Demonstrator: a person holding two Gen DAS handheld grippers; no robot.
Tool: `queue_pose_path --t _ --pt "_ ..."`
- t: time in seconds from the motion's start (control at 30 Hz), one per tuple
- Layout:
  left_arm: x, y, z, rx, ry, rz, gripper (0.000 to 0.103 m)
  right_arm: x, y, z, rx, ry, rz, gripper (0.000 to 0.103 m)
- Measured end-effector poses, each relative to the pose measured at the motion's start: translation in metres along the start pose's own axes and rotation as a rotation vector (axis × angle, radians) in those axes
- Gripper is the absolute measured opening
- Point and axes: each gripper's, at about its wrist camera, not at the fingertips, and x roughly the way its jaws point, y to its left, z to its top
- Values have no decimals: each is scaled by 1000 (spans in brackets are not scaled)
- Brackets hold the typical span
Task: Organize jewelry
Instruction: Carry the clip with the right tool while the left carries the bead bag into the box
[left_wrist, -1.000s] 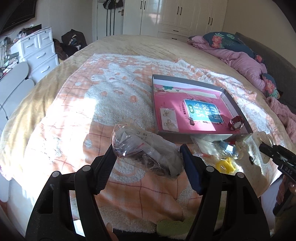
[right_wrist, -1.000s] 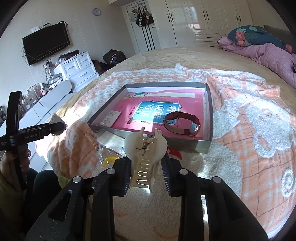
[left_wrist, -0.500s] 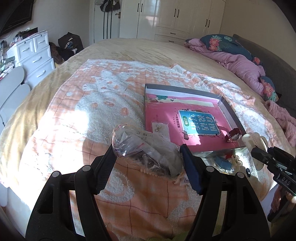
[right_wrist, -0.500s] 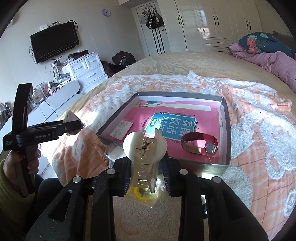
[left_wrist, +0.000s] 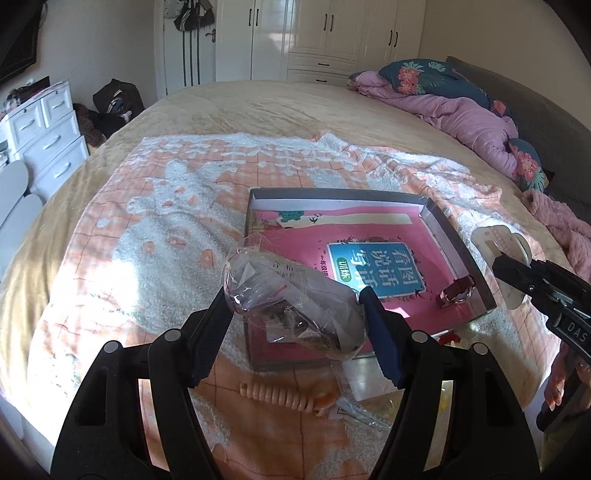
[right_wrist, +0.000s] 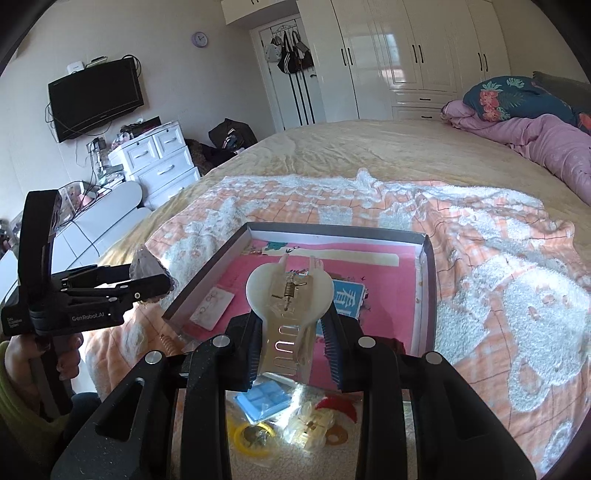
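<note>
Right gripper clamped on white hair claw, long axis along the fingers, directly over grey tray; left gripper clenching clear jewelry bag above tray's near-left corner, equally close.

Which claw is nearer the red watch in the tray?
Right. The right claw, holding the white hair clip, hovers just outside the tray wall beside the red watch. The left claw, holding a plastic bag, sits over the tray's opposite corner.
</note>
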Motion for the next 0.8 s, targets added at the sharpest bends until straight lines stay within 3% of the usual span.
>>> queue_pose_path --t 0.8 --pt "79 -41 13 63 113 -70 62 42 -63 21 51 40 -119 28"
